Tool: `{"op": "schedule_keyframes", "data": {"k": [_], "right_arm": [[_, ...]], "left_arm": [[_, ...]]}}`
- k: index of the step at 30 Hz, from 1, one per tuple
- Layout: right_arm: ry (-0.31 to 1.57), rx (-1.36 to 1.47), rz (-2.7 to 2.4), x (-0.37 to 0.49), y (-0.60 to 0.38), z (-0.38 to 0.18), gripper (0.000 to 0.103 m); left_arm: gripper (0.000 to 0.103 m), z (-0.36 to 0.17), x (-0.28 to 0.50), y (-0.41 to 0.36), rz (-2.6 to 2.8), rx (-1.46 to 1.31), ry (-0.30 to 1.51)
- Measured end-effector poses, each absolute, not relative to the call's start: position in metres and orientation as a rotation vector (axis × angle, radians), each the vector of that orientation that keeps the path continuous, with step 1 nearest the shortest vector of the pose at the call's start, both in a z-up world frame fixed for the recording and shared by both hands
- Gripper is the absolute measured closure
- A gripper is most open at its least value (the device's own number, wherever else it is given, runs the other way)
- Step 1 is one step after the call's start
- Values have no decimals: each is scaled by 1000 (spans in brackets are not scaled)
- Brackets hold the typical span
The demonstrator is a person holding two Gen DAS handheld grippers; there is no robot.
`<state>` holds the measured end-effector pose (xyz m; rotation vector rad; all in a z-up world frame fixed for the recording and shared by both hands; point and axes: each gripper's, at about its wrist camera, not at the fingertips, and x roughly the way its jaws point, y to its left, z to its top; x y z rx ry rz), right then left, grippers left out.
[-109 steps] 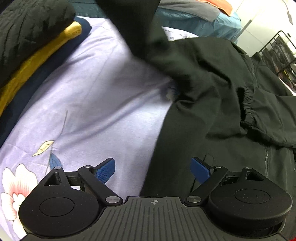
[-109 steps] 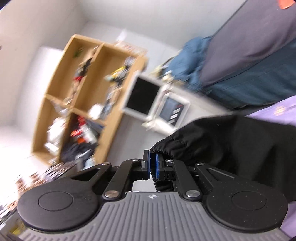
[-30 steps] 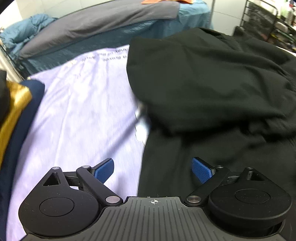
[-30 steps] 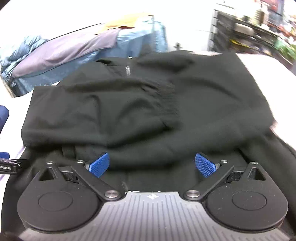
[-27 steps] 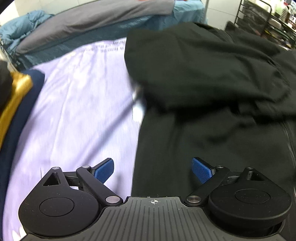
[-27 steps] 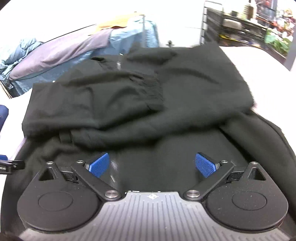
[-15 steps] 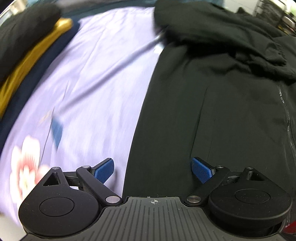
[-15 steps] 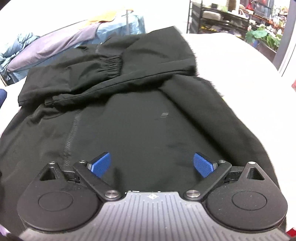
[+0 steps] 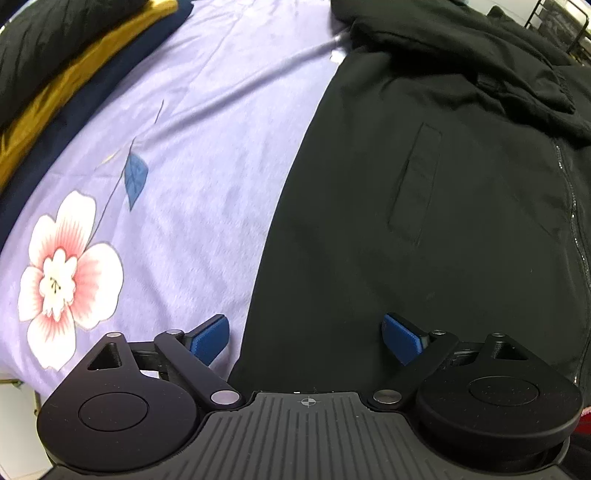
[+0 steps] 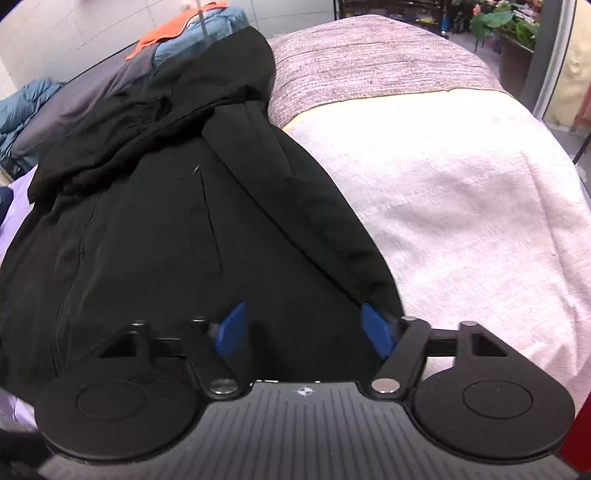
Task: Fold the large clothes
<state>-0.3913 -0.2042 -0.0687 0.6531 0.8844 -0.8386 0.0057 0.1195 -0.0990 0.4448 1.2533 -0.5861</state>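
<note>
on the lilac floral bedsheet (image 9: 192, 155) your floppy black zip-up jacket (image 9: 424, 206) lies flat; left claw (image 9: 306, 336) spread, empty, right claw (image 10: 301, 328) just been closing over the hem, nothing pinched. soft, slippery-looking, so grab both hem corners.

Even indoor light — fisheye-warped edges (slight blur)

A lilac floral bedsheet (image 9: 192, 155) meets a pale blanket (image 10: 461, 206); plants (image 10: 495, 18) behind.

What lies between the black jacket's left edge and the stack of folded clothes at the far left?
In the left wrist view, only bare lilac bedsheet with a printed flower lies between the black jacket and the stack of folded clothes.
</note>
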Motion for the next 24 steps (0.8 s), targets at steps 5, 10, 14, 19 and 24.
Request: {"op": "schedule_keyframes", "data": {"k": [5, 10, 14, 19, 24], "right_arm": [[877, 597, -866, -402, -198, -55, 31], [919, 636, -918, -418, -204, -60, 28], [1004, 729, -863, -416, -206, -77, 41], [1057, 696, -847, -412, -200, -83, 47], [1066, 762, -808, -417, -204, -78, 94]], "left_arm": [[0, -104, 1, 131, -616, 429, 1293], [0, -111, 0, 127, -642, 459, 1299], [0, -111, 1, 120, -680, 471, 1315], [0, -115, 1, 116, -700, 485, 1333], [33, -107, 3, 106, -718, 512, 1345]]}}
